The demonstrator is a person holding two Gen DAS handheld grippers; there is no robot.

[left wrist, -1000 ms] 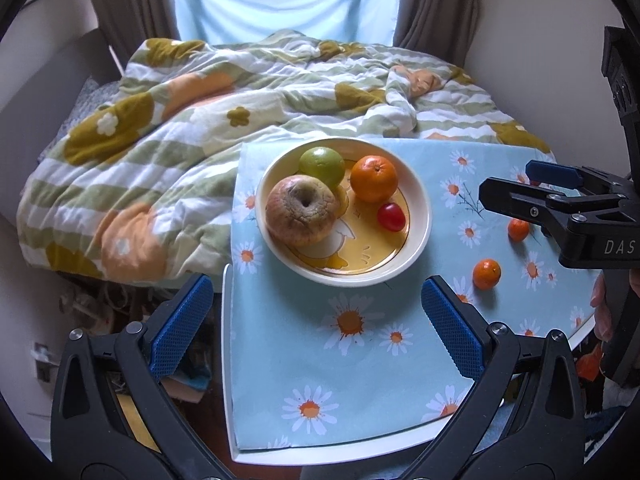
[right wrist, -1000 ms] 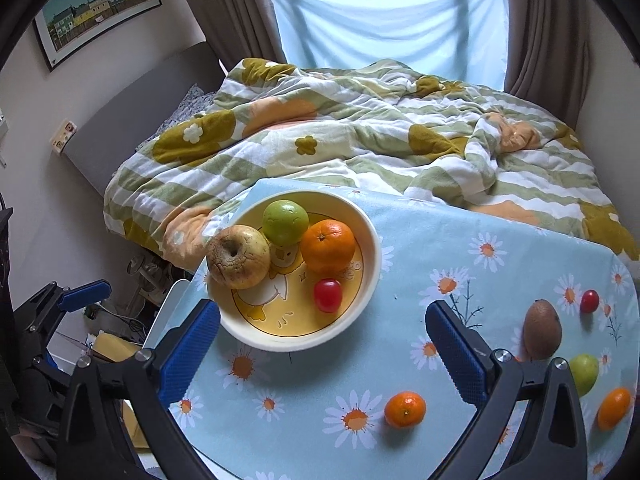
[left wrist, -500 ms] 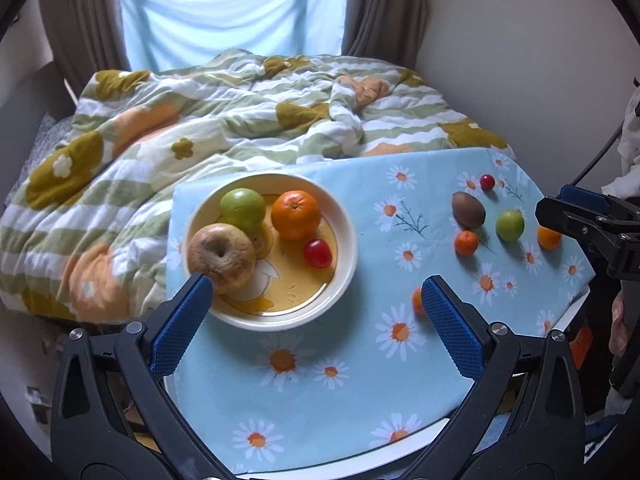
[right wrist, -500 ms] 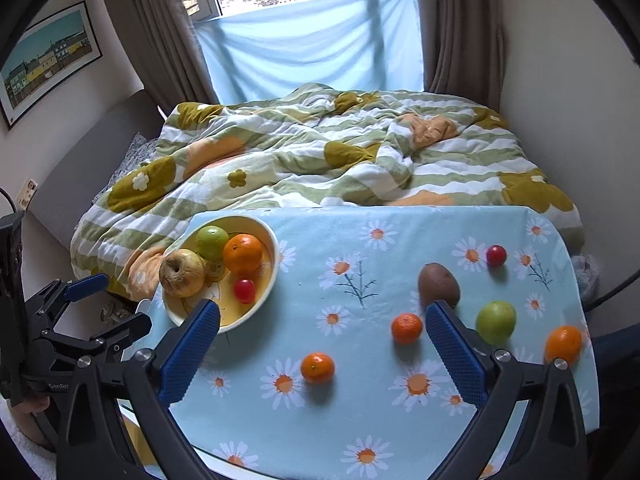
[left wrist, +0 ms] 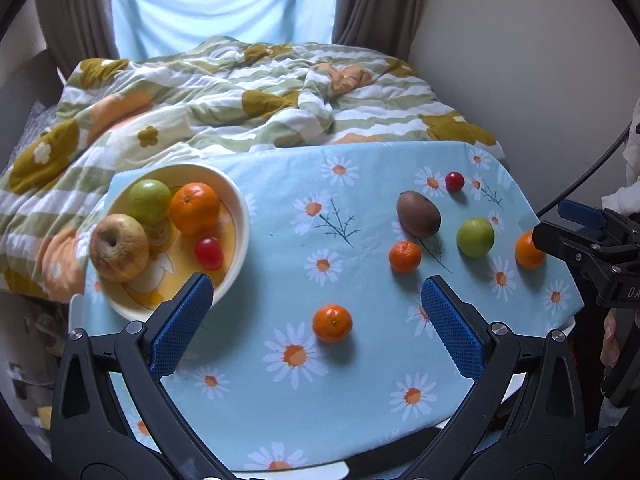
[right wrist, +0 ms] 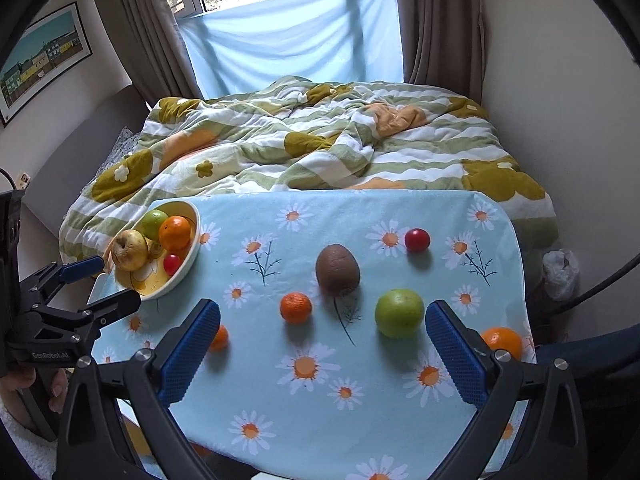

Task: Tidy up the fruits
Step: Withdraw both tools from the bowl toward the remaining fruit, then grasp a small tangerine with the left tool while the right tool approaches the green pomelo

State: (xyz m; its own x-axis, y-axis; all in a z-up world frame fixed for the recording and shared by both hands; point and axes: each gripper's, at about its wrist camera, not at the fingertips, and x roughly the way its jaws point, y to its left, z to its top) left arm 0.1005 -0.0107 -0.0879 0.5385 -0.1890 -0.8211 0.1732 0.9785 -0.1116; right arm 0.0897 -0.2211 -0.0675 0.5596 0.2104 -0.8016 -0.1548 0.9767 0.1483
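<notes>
Both grippers hover wide open and empty above the counter [right wrist: 360,420]: the left gripper [left wrist: 316,332] over a mandarin [left wrist: 332,323], the right gripper [right wrist: 320,352] near a green apple [right wrist: 399,313]. A kiwi [right wrist: 337,269] lies at twelve o'clock, the fruit bowl [right wrist: 190,256] at ten.

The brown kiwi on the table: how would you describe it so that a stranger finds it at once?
Start at the table with the daisy cloth before the bed, and look right of the bowl at the loose fruits. The kiwi lies in their middle, behind the green apple. It alone is brown, dull and egg-shaped.
</notes>
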